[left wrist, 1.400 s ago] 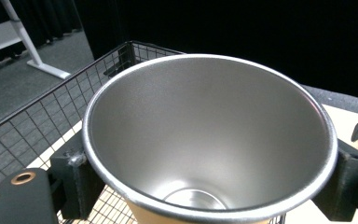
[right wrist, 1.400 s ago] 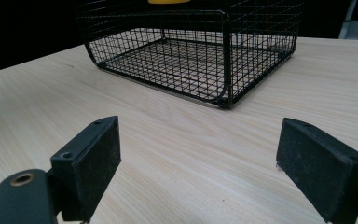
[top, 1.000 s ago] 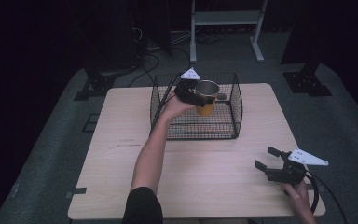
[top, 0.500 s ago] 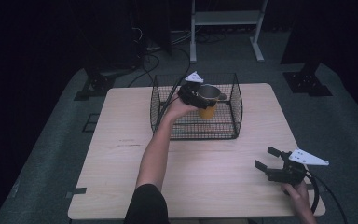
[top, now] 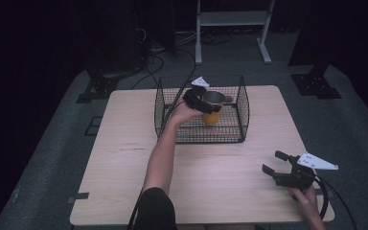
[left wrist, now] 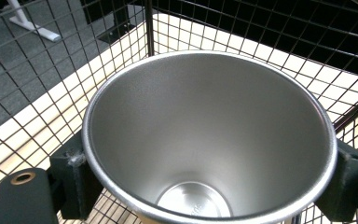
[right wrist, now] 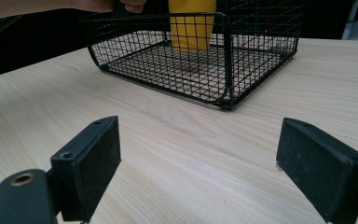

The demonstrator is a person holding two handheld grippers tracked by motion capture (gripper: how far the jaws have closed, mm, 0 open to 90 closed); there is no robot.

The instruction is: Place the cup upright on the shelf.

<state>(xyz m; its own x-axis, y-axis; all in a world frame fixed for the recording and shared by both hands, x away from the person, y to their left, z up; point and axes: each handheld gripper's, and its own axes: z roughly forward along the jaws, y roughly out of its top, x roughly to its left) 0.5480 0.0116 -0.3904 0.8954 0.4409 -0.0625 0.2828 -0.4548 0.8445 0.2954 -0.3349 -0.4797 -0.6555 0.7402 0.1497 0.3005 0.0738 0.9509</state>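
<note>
Cup (top: 212,106) clamped at its rim by left gripper (top: 199,99), upper centre of frame, inside basket (top: 242,111) (apparently for placing). Right gripper (top: 281,168) idles agape, lower right.

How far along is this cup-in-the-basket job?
Well along: the left gripper grips the yellow cup with its steel rim inside the wire basket. Left: setting it down, though contact can't be judged, and letting go. The right gripper waits open over the table.
</note>
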